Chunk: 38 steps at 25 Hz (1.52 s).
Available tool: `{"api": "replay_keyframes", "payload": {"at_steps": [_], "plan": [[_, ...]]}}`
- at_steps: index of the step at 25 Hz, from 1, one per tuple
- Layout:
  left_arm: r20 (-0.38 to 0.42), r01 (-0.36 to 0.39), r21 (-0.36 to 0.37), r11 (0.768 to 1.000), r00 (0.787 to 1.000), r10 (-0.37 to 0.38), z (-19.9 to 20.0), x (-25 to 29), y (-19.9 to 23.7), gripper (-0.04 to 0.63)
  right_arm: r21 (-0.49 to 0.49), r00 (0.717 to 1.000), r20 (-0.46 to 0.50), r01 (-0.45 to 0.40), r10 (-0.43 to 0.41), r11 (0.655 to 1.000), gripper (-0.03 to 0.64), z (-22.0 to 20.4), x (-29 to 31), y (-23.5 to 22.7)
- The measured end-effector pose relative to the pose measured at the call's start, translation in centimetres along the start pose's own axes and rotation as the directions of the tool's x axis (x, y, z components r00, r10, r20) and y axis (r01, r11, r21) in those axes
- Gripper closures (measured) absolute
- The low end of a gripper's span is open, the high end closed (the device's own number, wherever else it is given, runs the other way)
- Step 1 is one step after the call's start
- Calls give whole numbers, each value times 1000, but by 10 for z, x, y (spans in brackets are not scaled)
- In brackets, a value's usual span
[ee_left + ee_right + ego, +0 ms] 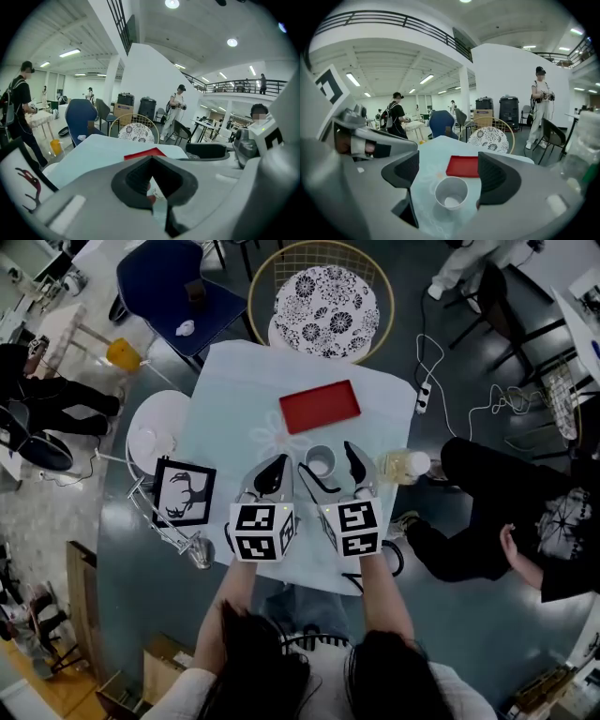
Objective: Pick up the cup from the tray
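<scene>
- The cup (451, 193), white and upright with its mouth open, stands on the pale blue surface (234, 399), off the red tray (320, 406) and just on the person's side of it
- The right gripper (330, 465) is on the near side of the tray too, its jaws spread wide with the cup standing between them; in the right gripper view neither jaw clearly touches the cup, though the right-hand jaw is close to its rim
- The left gripper (273, 474) hangs beside the right one, on the near side of the tray and left of it, its jaws brought together with nothing held between them
- The tray lies flat and bare
- Beyond the tray, past the far edge of the surface, is a round chair with a black-and-white patterned cushion (325, 299)
- A framed deer picture (184, 493) sits well to the near left of the tray, a bottle (405, 465) to its near right by the edge of the surface
</scene>
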State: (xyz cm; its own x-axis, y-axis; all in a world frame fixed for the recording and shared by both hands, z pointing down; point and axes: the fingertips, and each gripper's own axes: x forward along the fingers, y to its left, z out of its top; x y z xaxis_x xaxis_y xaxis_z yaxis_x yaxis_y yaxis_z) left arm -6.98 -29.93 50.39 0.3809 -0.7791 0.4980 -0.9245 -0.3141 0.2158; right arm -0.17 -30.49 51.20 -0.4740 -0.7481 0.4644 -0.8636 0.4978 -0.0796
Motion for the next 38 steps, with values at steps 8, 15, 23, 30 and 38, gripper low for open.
{"api": "replay_keyframes", "payload": {"at_steps": [8, 15, 23, 30, 38], "plan": [[61, 4, -3, 1000, 998, -4, 19, -35, -14, 594, -56, 999, 32, -2, 4, 998, 317, 32, -37, 32], [107, 26, 4, 1000, 994, -26, 29, -69, -30, 594, -54, 998, 60, 25, -21, 998, 459, 50, -69, 49], [145, 44, 11, 999, 988, -45, 28, -108, -42, 594, -43, 991, 108, 79, -74, 996, 590, 60, -106, 66], [165, 63, 32, 997, 984, -68, 18, -139, -60, 595, -54, 989, 117, 96, -90, 994, 594, 57, -136, 86], [143, 70, 39, 997, 987, -75, -12, -168, -70, 594, -45, 991, 100, 97, -92, 994, 594, 37, -165, 106]]}}
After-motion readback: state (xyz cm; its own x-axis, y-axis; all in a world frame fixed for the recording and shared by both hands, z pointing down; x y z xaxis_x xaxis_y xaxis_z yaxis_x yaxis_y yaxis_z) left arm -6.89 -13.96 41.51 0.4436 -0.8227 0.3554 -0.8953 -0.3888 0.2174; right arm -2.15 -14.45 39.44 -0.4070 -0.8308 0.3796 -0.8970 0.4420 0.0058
